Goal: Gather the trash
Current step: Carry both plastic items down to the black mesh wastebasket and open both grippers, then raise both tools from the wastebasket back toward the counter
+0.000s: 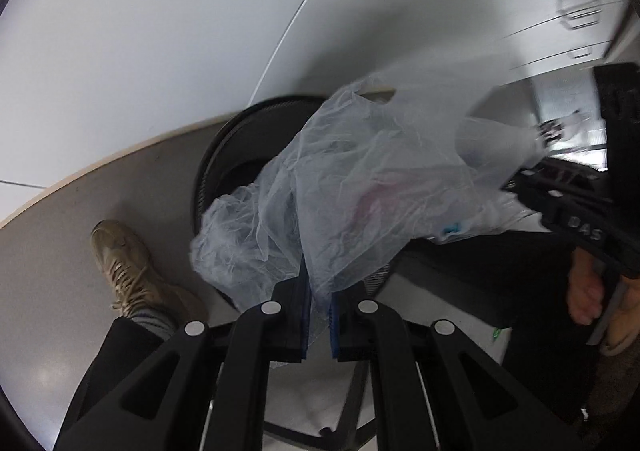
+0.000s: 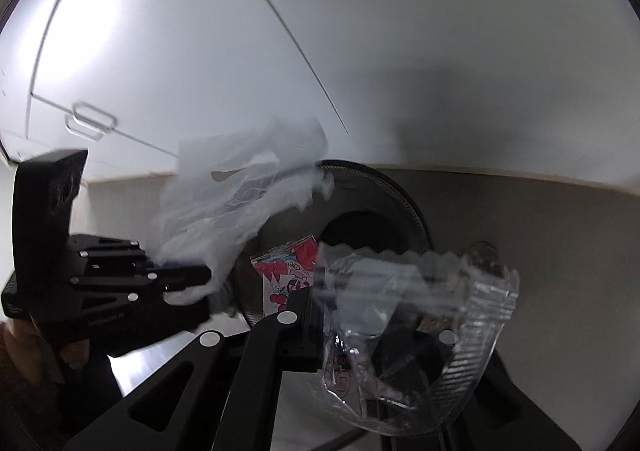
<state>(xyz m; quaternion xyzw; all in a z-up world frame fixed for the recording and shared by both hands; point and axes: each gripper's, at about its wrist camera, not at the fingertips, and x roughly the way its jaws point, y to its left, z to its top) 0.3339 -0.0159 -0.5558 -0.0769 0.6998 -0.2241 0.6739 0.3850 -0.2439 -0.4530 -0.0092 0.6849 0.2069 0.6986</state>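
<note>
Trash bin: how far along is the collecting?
Done: a red-printed wrapper already lies in the black bin. In hand: the left tool is shut on a thin plastic bag over the bin, and the right tool is shut on a crumpled clear plastic container. Left: dropping both into the bin. Other trash elsewhere isn't visible.

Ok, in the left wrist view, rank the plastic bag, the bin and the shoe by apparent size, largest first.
1. Plastic bag, though it hangs nearest the camera, which inflates it.
2. Bin, mostly hidden behind the bag, so unsure.
3. Shoe.
</note>
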